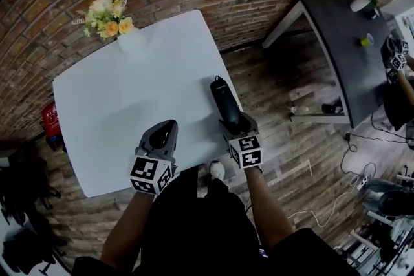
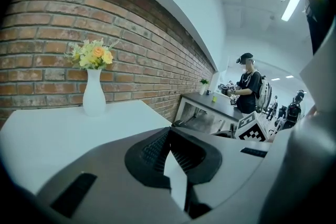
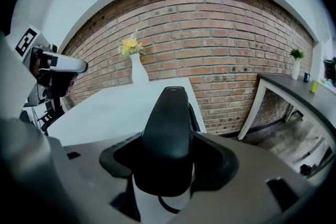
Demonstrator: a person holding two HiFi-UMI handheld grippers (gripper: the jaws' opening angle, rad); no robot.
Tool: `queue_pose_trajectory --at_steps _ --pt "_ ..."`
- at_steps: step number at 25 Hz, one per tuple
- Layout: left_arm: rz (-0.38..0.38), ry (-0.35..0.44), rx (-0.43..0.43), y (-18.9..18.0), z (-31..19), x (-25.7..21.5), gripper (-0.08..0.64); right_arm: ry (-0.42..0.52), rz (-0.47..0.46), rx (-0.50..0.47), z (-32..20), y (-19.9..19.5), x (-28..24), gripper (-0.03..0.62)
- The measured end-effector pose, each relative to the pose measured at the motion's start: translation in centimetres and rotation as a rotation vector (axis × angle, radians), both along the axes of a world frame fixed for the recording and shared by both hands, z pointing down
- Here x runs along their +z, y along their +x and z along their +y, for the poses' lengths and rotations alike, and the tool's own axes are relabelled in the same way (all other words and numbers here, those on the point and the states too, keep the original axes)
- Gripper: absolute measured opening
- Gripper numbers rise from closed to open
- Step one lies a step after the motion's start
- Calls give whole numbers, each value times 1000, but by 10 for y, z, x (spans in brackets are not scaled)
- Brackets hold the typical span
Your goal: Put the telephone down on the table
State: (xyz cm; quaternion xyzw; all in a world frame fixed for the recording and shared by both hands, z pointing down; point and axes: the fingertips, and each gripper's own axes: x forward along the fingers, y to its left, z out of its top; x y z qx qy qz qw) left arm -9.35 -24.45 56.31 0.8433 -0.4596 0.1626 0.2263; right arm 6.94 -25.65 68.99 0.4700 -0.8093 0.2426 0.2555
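Right now my right gripper [image 1: 231, 126] is clamped on the telephone [image 1: 222, 100], a black handset. Its lower end sits between the pads and the rest sticks out ahead of the tips. It hangs over the white table [image 1: 123, 106], close to the edge on the gripper's right. Off to that gripper's left, my left gripper [image 1: 162, 137] has its jaws closed together on nothing, above the same tabletop.

I judge this to be the lowering step: the handset is in the grip and not yet laid down. Next I'd need to bring it down flat and keep it inboard of that edge. I'd let go only once it rests on the surface.

I can't tell from any view whether the handset's underside already touches the table, because the gripper body covers that. A coiled cord [image 3: 196, 115] shows just beside the handset, but where it leads is hidden, and no base unit is in sight.
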Motion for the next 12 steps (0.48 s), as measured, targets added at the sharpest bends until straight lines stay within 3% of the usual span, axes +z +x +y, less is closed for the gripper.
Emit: queue_pose_trajectory --at_steps 12 --pt "-5 -11 -1 -3 -3 4 14 -20 65 13 -6 -5 18 282"
